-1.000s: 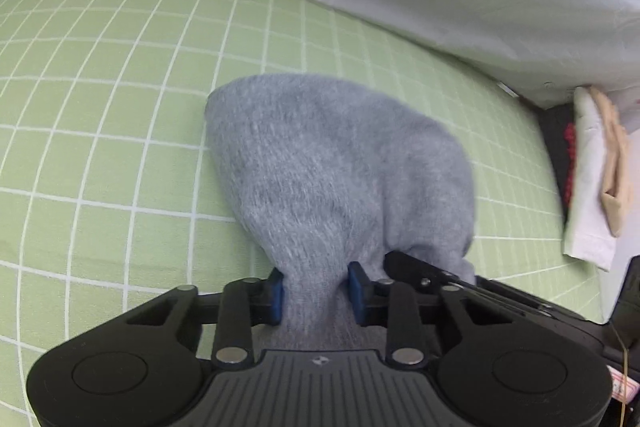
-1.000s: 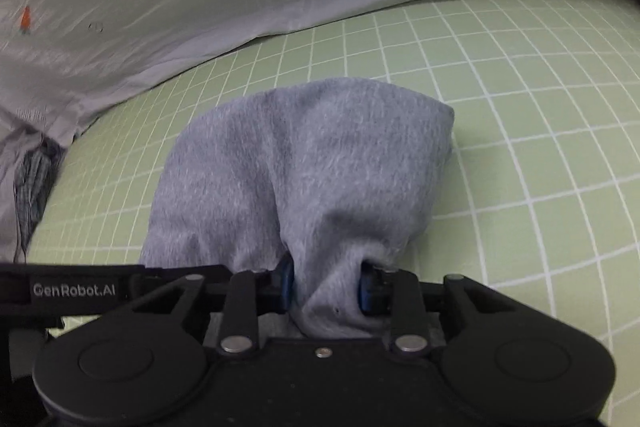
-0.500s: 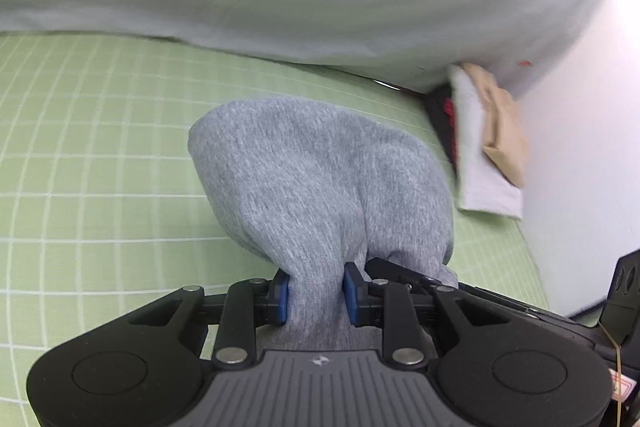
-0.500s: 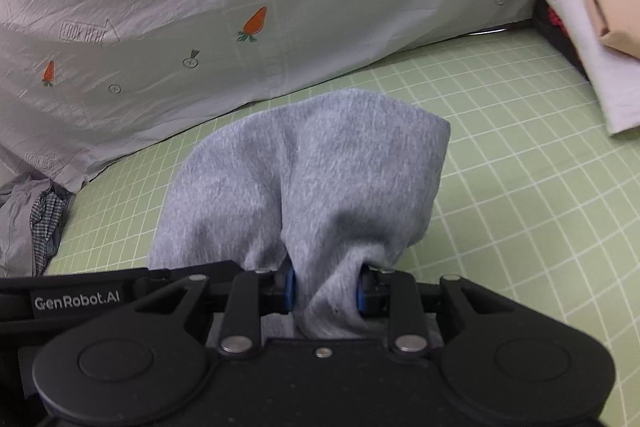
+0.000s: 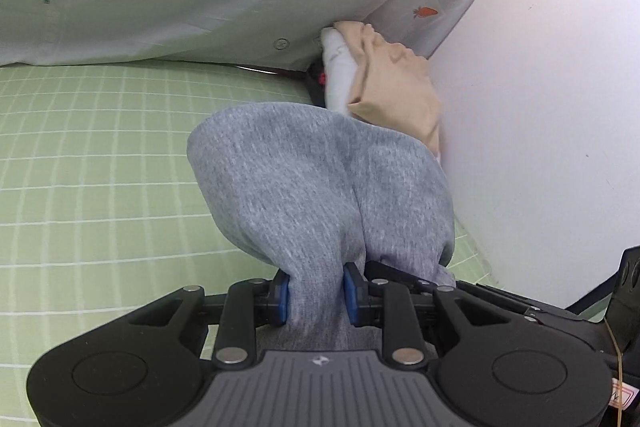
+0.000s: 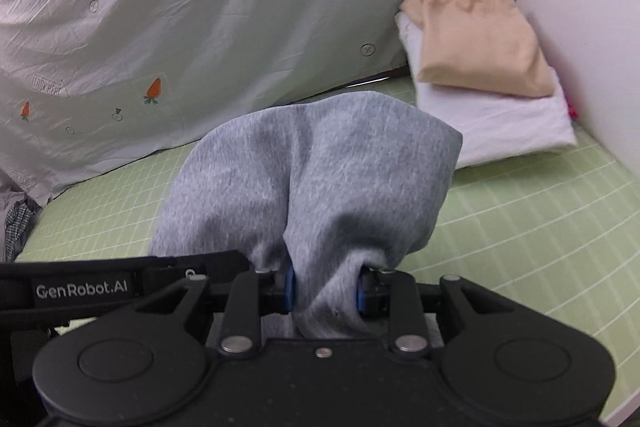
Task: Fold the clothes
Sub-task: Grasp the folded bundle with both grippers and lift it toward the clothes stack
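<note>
A folded grey garment (image 5: pixel 316 183) hangs bunched from both grippers above the green checked sheet (image 5: pixel 92 187). My left gripper (image 5: pixel 314 293) is shut on its near edge, cloth pinched between the blue pads. My right gripper (image 6: pixel 326 293) is shut on the same grey garment (image 6: pixel 320 171), right beside the left one. A stack of folded clothes lies ahead by the wall: a beige piece (image 6: pixel 480 43) on a white piece (image 6: pixel 504 123). It also shows in the left wrist view (image 5: pixel 392 83), just beyond the grey garment.
A pale quilt with carrot prints (image 6: pixel 200 27) is heaped along the far side of the bed. A white wall (image 5: pixel 540 107) stands on the right. A dark checked cloth (image 6: pixel 18 227) lies at the far left.
Both grippers have swung right and forward with the grey garment. The wall and the folded stack have come much closer, and the garment now hangs just short of the stack.
</note>
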Tool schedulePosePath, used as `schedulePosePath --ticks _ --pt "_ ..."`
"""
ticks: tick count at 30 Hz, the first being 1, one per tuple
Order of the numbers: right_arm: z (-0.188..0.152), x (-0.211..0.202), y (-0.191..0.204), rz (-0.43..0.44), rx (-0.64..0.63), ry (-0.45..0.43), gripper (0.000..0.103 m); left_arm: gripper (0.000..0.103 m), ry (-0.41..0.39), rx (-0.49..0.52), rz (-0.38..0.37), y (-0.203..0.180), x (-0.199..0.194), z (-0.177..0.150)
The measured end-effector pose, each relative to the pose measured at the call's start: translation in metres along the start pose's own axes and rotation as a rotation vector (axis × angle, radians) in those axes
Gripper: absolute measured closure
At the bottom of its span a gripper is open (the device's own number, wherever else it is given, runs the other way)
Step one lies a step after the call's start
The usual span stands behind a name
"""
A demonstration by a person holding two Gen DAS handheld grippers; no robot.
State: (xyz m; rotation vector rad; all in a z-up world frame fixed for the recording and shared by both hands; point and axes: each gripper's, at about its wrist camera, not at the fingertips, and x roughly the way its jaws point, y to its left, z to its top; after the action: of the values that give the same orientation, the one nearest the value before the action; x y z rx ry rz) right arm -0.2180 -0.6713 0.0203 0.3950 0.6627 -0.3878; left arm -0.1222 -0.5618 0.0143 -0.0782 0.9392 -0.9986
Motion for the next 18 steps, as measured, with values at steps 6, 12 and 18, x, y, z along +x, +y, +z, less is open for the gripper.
schedulePosePath --ticks 6,12,18 --pt "0.054 -0.012 -0.093 -0.019 -0.006 -0.081 0.076 0.076 -0.039 0.078 -0.021 -0.098 0.050 0.049" --pt "0.119 0.003 -0.152 -0.037 0.007 -0.213 0.076 0.076 -0.106 0.149 -0.053 -0.140 0.098 0.121" --pt "0.203 0.042 -0.181 -0.044 -0.033 -0.332 0.075 0.076 -0.186 0.197 -0.078 -0.165 0.146 0.202"
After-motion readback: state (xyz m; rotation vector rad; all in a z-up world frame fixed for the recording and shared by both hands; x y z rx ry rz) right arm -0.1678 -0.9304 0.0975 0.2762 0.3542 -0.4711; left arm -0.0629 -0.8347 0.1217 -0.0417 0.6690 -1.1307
